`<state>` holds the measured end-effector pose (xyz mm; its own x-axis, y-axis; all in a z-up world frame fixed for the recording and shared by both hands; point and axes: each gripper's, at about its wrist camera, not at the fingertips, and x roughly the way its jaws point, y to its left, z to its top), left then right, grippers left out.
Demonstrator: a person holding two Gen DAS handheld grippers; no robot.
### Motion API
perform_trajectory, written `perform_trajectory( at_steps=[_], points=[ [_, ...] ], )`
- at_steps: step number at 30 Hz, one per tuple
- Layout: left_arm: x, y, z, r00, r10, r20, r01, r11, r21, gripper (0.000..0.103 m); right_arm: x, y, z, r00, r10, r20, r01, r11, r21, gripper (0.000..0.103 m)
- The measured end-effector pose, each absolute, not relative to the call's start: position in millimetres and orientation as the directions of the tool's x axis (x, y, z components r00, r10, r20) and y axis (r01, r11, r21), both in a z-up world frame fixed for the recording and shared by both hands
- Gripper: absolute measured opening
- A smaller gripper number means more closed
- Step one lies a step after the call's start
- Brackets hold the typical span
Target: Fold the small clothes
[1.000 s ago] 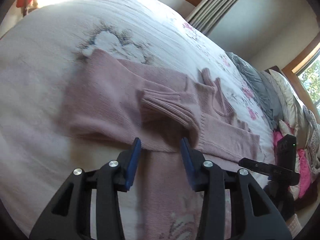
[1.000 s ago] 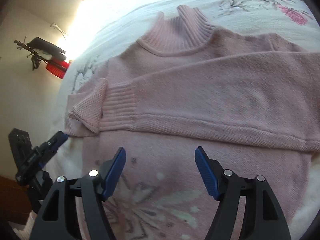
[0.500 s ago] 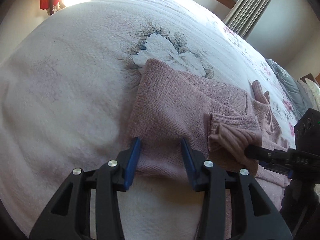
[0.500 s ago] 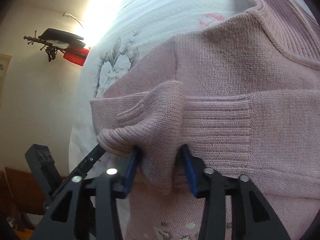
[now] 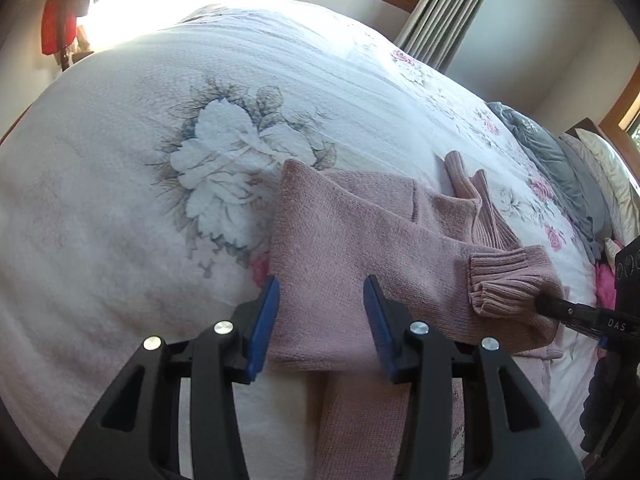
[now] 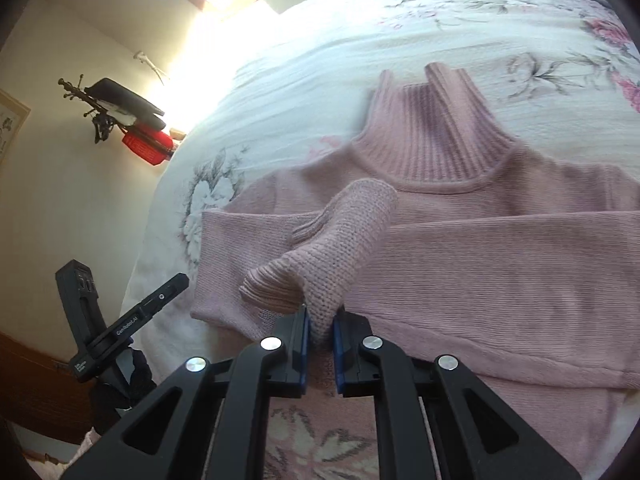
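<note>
Right gripper (image 6: 320, 326) clenched on pink sweater's (image 6: 500, 264) sleeve cuff (image 6: 280, 284) (lifted off the bedspread (image 5: 120, 220)); left gripper (image 5: 320, 320) spread, empty, over folded edge.

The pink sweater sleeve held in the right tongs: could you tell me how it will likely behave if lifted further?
The sleeve already bends limply above the right tongs, so it will probably drape. Its loose knit looks light and likely grips rather than slips.
</note>
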<state>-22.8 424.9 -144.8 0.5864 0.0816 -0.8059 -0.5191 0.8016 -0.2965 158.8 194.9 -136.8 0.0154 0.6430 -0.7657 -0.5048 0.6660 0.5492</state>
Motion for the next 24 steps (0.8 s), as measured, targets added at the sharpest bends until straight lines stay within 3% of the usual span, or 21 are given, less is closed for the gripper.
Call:
perform_trajectory(
  at_steps=[7,8,10,13,15,21,24],
  points=[
    [18,387,-179,0.481,0.090,-0.872,-0.467,0.868,-0.168,0.043,180,164,-184,0.067,0.468,-0.881,-0.469,0.794,0.386,0.014],
    [21,385,-185,0.464,0.098,-0.881,-0.466,0.872,-0.149,0.044,181,165,-193,0.069,0.424,-0.903,-0.472,0.811,0.345,0.023],
    [22,383,-187,0.460,0.110,-0.881,-0.459,0.879,-0.130,0.044,177,164,-196,0.094,0.375,-0.922,-0.491,0.823,0.285,0.028],
    [17,386,-178,0.460,0.099,-0.882,-0.471,0.869,-0.148,0.044,165,160,-173,0.174,0.390,-0.904,-0.517,0.817,0.253,0.035],
    [14,385,-169,0.485,0.091,-0.870,-0.477,0.861,-0.175,0.046,155,166,-156,0.189,0.437,-0.879,-0.563,0.782,0.267,0.050],
    [30,366,-165,0.499,0.050,-0.865,-0.444,0.872,-0.206,0.048,133,232,-161,0.118,0.416,-0.902,-0.725,0.657,0.209,0.067],
    [39,359,-175,0.481,0.039,-0.876,-0.442,0.874,-0.203,0.049,132,248,-181,0.086,0.365,-0.927,-0.752,0.634,0.180,0.069]
  ],
)
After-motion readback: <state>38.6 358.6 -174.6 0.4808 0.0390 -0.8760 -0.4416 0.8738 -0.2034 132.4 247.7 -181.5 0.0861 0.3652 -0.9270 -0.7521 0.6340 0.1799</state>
